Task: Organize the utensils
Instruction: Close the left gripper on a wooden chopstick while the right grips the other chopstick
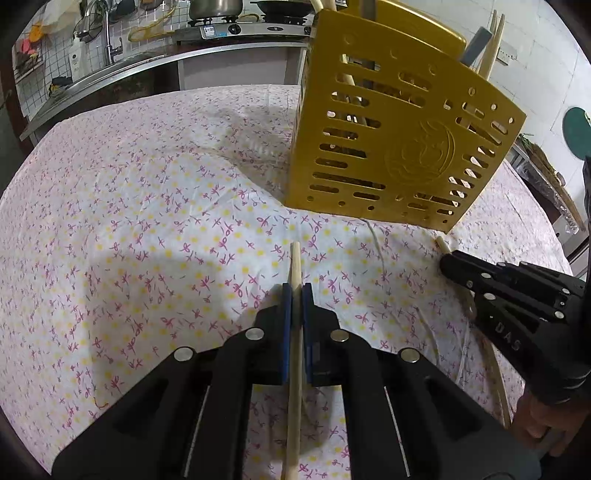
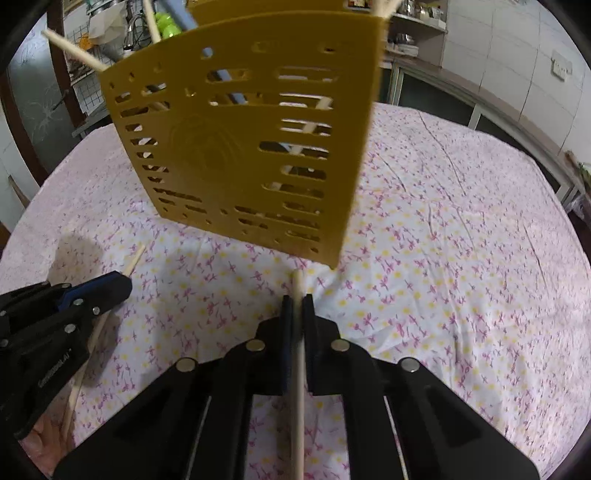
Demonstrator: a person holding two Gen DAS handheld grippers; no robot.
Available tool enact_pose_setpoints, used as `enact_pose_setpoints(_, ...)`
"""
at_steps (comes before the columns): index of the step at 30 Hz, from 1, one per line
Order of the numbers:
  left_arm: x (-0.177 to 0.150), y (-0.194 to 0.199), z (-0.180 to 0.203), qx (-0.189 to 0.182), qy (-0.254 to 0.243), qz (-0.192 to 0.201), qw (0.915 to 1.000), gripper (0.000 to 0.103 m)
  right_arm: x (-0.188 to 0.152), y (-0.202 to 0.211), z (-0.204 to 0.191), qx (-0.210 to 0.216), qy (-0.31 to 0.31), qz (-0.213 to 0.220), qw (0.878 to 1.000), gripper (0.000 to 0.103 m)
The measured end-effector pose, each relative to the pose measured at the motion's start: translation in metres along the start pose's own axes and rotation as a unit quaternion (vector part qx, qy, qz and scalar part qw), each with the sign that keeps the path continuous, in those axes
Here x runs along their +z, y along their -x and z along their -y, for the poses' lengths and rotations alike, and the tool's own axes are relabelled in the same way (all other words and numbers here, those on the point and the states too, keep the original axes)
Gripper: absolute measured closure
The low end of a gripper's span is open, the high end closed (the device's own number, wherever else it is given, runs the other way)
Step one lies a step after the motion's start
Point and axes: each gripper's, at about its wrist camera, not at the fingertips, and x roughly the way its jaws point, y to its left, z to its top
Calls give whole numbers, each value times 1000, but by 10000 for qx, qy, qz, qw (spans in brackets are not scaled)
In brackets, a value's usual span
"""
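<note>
A yellow slotted utensil holder stands upright on the floral tablecloth, with several wooden chopsticks and a grey-blue handle sticking out of its top. My left gripper is shut on a pale wooden chopstick just in front of the holder, the tip poking out past the blue pads. In the right wrist view my right gripper is shut on another chopstick, its tip close below the holder. Each gripper also shows in the other's view: right gripper, left gripper.
Behind the table runs a kitchen counter with a sink tap, a gas stove and a pot. Shelves with kitchenware line the far wall. A hand holds the right gripper's handle.
</note>
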Motion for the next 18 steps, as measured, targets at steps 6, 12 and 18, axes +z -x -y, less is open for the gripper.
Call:
enact_pose_setpoints(6,-8,9,3,-55,-40,-26,10000,99,-16,15,20,57,-134,-148,9998,97)
enact_pose_setpoints(12,-7,5,14,169,-275,-173,9993,98,-10,8,26,3,-23,-289,9996,96)
enact_pose_setpoints(18,-3,3,17,242,-406,-263,9985,98,-8,3,16,-218,350,-146,9990,97)
